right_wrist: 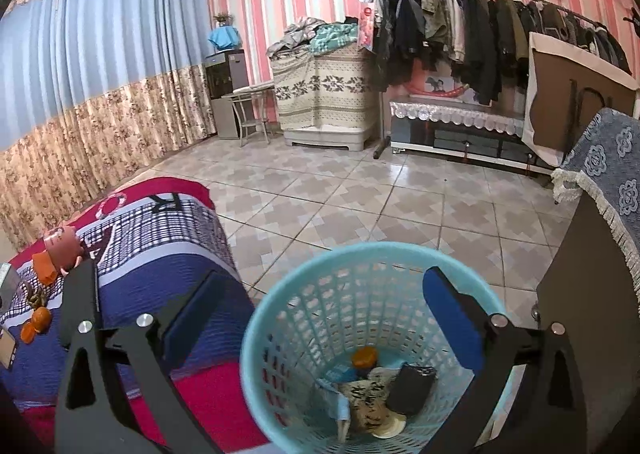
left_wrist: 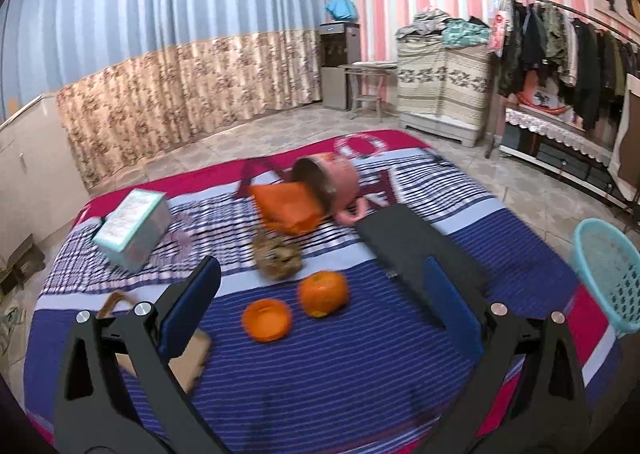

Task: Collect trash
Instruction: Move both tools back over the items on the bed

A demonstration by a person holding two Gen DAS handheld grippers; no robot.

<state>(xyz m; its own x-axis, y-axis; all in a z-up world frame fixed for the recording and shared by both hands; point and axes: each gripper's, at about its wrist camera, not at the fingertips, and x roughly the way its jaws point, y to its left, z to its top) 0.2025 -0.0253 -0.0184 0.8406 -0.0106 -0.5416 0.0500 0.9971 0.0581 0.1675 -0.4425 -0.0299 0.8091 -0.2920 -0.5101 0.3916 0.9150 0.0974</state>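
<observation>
My left gripper is open and empty over the striped cloth of the table. Just beyond its fingertips lie two orange fruits or peels, a crumpled brown wad, an orange wrapper and a pink mug tipped on its side. My right gripper hangs open above the teal mesh basket with nothing between its fingers. In the basket's bottom lie an orange-capped item, a black packet and crumpled paper.
A teal tissue box sits at the table's left. A black flat slab lies right of the mug. Brown cardboard is under the left finger. The basket stands off the table's right edge. Tiled floor and a dark cabinet surround it.
</observation>
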